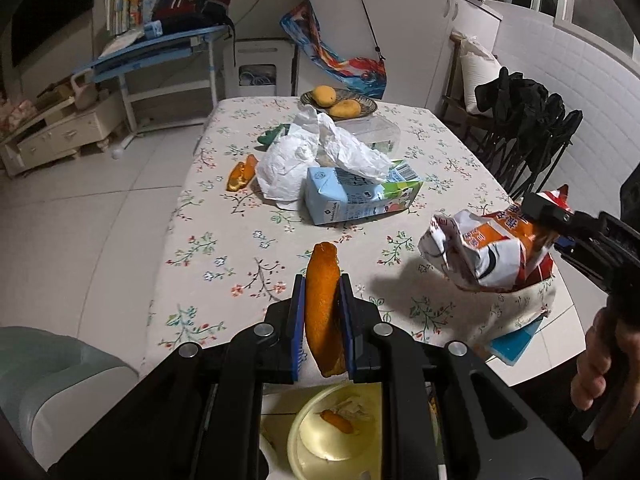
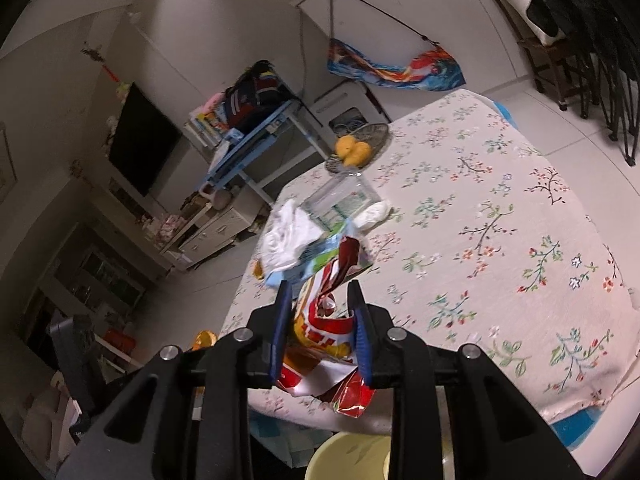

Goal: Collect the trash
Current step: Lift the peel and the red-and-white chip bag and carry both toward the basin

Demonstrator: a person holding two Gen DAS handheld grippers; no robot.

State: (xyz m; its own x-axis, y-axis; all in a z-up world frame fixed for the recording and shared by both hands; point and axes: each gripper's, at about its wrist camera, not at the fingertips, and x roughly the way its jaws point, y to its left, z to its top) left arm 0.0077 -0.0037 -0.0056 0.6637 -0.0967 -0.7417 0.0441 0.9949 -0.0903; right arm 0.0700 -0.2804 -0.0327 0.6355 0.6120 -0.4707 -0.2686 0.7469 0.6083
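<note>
A: Two pieces of trash are in transit. The left gripper (image 1: 322, 320) is clenched on an orange peel strip (image 1: 323, 308). The right gripper (image 2: 320, 332) is clamped on a crumpled snack wrapper (image 2: 324, 344).

B: Position relative to the receptacle?

A: In the left wrist view, the yellow bin (image 1: 316, 436) sits at 6 o'clock, directly below the peel strip. The bin already contains one peel piece (image 1: 338, 421) and some pale scraps. In the right wrist view, the bin rim appears at 6 o'clock, below the wrapper. The wrapper hangs off the near table edge, clear of the floral tablecloth (image 1: 224, 240).

B: Items remaining?

A: On the table, at 12 o'clock from the left gripper: a light-blue carton (image 1: 352, 196) lying on its side, a crumpled white bag (image 1: 320, 152) resting against it, and a second peel (image 1: 241, 175) at 11 o'clock. A clear plastic container (image 1: 376, 132) lies beyond the bag. The mangoes (image 1: 336, 101) in the basket are judged not trash.

B: Progress estimate?

A: Partial. At least one deposit is complete, two releases are pending, and an estimated four pickups remain.
</note>
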